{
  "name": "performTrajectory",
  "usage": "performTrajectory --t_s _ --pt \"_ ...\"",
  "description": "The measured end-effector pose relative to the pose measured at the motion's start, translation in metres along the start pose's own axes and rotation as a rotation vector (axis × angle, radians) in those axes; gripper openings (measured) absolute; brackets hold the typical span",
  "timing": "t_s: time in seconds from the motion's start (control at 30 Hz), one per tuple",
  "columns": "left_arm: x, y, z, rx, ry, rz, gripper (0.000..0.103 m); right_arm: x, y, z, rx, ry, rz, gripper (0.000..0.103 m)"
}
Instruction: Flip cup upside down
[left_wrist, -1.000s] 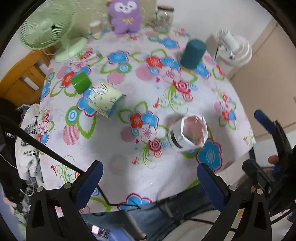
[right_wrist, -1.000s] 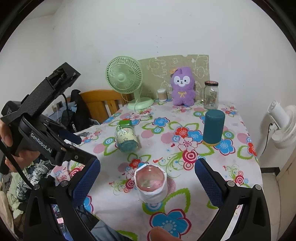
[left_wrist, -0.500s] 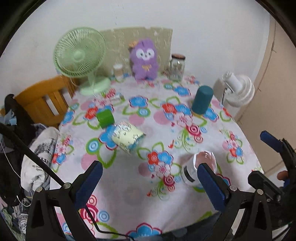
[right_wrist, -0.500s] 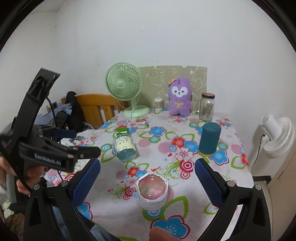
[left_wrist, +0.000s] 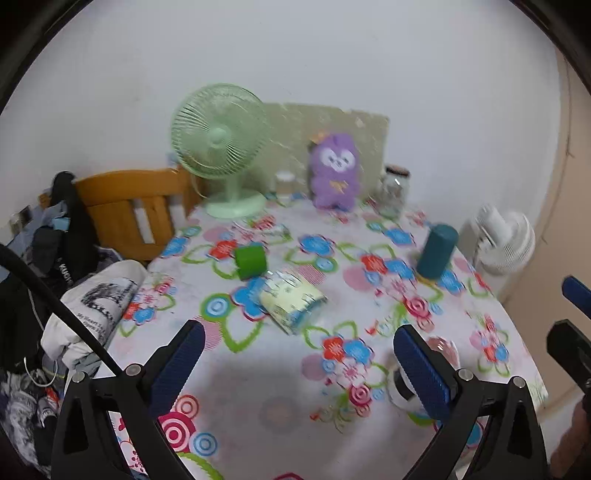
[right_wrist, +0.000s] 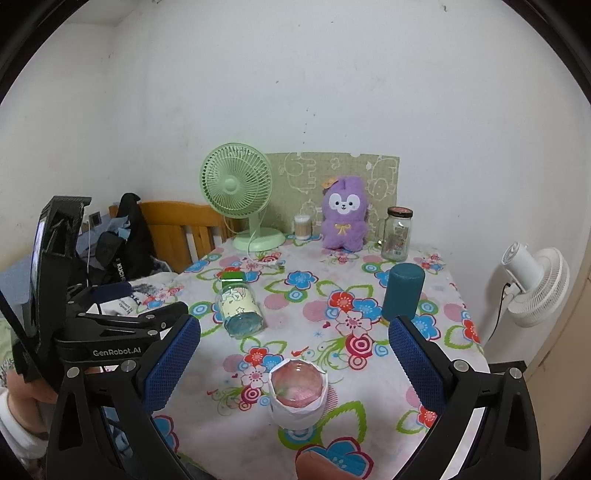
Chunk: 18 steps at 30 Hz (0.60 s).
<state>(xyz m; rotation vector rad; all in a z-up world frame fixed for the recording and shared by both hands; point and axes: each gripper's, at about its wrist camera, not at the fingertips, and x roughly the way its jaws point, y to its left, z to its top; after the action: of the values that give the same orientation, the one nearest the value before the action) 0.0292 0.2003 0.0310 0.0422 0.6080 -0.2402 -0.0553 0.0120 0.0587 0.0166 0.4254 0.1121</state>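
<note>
A white paper-wrapped cup (right_wrist: 297, 395) with a pink inside stands upright near the table's front edge, between my right gripper's (right_wrist: 294, 365) open fingers and a little beyond them. In the left wrist view the cup (left_wrist: 402, 391) is partly hidden behind the right finger of my open left gripper (left_wrist: 297, 365). The left gripper's body (right_wrist: 92, 332) shows at the left of the right wrist view. Both grippers are empty.
On the flowered tablecloth (right_wrist: 332, 295): a green-lidded jar lying on its side (right_wrist: 239, 306), a teal upside-down cup (right_wrist: 402, 291), a green fan (right_wrist: 240, 195), a purple plush (right_wrist: 345, 212), a glass jar (right_wrist: 397, 232). A wooden chair (right_wrist: 173, 229) with clothes stands left, a white fan (right_wrist: 535, 284) right.
The left wrist camera has tilted up from looking down on the table to a level view. The right gripper has drawn back slightly. The cup has not moved.
</note>
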Motion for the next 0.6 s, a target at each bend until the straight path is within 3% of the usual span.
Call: performTrajectory --t_s 0.6 --pt "0.005 0.005 -0.015 0.027 -0.029 0.044 0.103 0.017 -0.002 -0.011 0.035 0.055 -0.004 0.103"
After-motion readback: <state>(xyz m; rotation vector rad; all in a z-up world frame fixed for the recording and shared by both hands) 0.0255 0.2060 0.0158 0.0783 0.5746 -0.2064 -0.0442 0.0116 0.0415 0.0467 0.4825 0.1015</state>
